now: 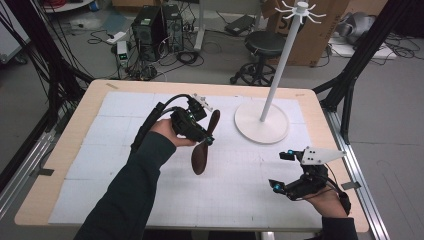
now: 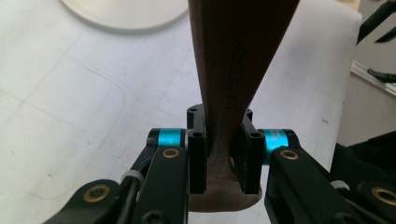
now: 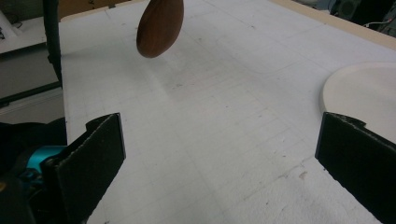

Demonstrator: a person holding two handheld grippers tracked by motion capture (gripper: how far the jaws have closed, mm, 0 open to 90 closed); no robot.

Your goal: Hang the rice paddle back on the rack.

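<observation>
Left gripper holds a dark brown wooden shoehorn-like paddle above the white-covered table

The left gripper (image 1: 206, 139) clamps the dark brown, long, flat wooden paddle (image 1: 204, 150) near its narrow middle, pads pressed on both sides; the piece hangs off the white gridded table cover (image 1: 125, 150), tilted from one o'clock down to seven o'clock. The right gripper (image 1: 281, 171) rests at four o'clock, jaws spread wide with nothing between. The white round-based hook stand (image 1: 261, 122) stands at one o'clock.
</observation>
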